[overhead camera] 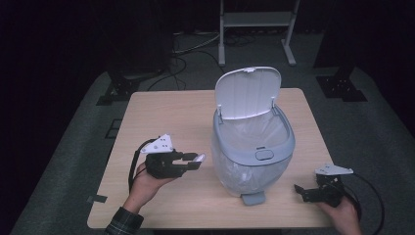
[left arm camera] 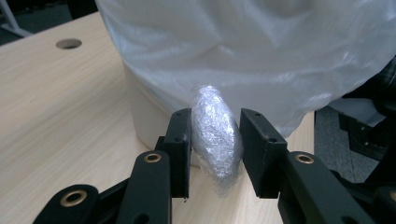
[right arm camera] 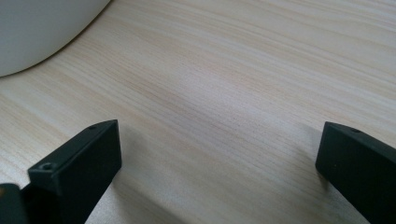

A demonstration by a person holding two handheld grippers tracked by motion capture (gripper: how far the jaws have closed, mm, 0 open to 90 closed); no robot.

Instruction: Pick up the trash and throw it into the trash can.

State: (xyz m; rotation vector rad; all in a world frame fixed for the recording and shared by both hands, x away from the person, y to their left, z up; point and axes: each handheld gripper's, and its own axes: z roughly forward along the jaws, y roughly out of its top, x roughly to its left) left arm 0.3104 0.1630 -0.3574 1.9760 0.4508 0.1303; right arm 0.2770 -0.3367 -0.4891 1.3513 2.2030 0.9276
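On table (overhead camera: 161,110): lidded bin (overhead camera: 254,147) open, clear liner inside; left hand-held gripper (overhead camera: 198,159) clamps plastic wad (left arm camera: 215,135); right hand-held gripper (overhead camera: 299,190) wide, empty.

A person's two hands work handheld black grippers: the left gripper (overhead camera: 196,160) carries a pale grey three-cornered plate on top and a looping black cable at its rear, the left hand (overhead camera: 146,183) emerging from a dark plaid sleeve cuff (overhead camera: 122,221). The right gripper (overhead camera: 299,190), in the right hand (overhead camera: 340,210), bears a matching grey plate and a black cable curving off behind. Seen close, each jaw is a matte black block with small screw holes, hinged on linkages with brass-coloured pivot rings
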